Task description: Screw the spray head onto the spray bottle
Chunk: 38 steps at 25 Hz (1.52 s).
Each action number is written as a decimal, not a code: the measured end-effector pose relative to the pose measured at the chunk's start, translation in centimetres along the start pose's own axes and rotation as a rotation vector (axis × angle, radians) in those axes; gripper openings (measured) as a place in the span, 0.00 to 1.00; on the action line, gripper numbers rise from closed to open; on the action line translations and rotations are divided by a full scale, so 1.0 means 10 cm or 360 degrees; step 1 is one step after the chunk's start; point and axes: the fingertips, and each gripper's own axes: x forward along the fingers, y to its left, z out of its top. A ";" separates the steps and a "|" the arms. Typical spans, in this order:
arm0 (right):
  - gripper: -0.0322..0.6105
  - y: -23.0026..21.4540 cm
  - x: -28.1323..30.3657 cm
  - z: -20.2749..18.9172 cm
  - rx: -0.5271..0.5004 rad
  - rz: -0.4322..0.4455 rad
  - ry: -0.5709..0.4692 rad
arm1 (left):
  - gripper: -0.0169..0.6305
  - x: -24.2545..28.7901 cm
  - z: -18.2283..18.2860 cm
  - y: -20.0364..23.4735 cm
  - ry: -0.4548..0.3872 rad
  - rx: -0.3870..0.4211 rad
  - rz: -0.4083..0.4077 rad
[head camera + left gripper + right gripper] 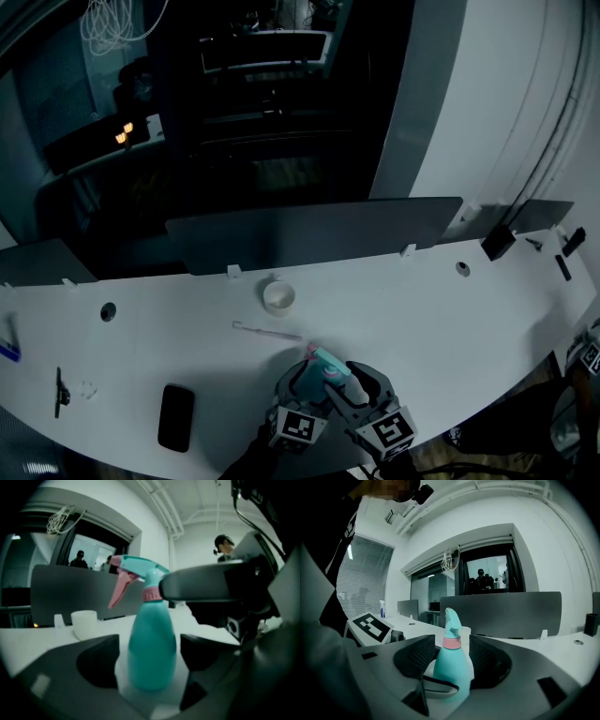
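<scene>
Head view: the picture is dim. The left tongs (302, 384) and right tongs (363, 380) sit low at the near edge of the white surface (450, 319), their handles cut off by the border. Two marker cubes show, one on each. Between them stands one teal spray bottle (325, 364), largely covered, so only its top is clear. Farther back are one white cup (278, 296), one thin rod (267, 330) and, to the left, one dark flat slab (175, 417) too dark to identify.

Left gripper view: the left tongs (150, 657) are spread, with a slim gap on either side of the spray bottle (152, 639), which stands upright between them. The spray head (140, 573) sits on the neck; how tightly it is screwed on cannot be told. A dark arm of the right tongs crosses at collar height and hides the scene behind it. The cup (85, 623) is to the left.

Right gripper view: the right tongs (452, 660) are also spread, flanking the pink collar without pressing it. The spray bottle (452, 670) hides most of the cup behind it.
</scene>
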 end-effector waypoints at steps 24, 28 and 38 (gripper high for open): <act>0.06 0.30 -0.67 0.00 -0.0133 -0.0006 -0.0107 | 0.03 -1.56 0.65 0.19 -0.0292 0.0011 0.0822; 0.06 0.46 -0.76 0.08 -0.0119 -0.0072 -0.0169 | 0.03 -1.80 0.68 0.04 -0.0295 0.0034 0.0814; 0.06 1.30 -1.44 0.14 -0.0138 -0.0327 -0.0254 | 0.03 -2.70 0.38 -0.52 -0.0299 0.0033 0.0682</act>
